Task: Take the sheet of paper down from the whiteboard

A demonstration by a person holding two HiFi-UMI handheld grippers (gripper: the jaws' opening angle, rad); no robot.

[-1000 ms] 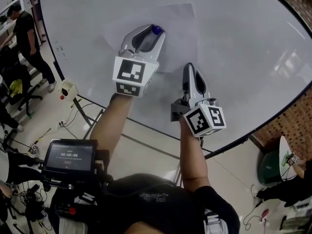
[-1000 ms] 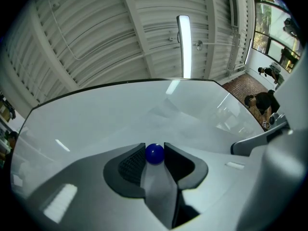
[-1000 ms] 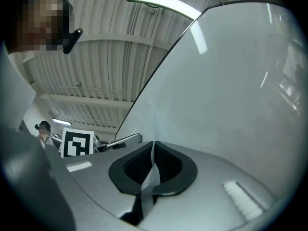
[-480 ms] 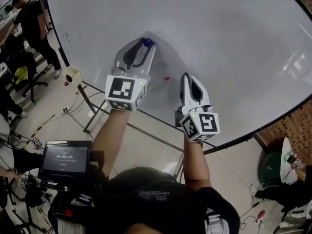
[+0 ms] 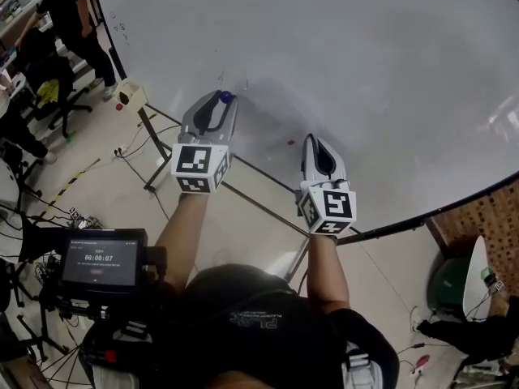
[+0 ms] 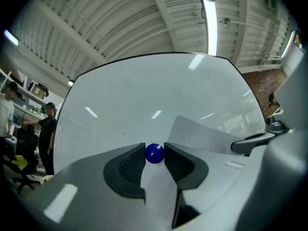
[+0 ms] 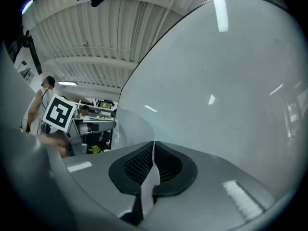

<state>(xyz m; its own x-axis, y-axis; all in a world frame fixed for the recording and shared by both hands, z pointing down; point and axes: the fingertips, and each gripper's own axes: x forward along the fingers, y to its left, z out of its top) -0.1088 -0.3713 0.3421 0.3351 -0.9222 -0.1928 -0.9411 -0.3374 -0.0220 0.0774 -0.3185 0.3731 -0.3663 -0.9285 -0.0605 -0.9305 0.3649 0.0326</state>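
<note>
The right gripper (image 7: 154, 154) is closed tight on the edge of the sheet of paper (image 7: 150, 179). The left gripper (image 6: 155, 155) pinches a blue magnet (image 6: 155, 152) (a round one). The sheet curves between them, in front of the whiteboard (image 5: 365, 71).

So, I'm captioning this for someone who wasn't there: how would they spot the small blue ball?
Find the big whiteboard, then the left gripper in front of its lower part. The ball sits pinched between that gripper's dark pads: the only deep-blue thing, while the right gripper grips white paper.
</note>
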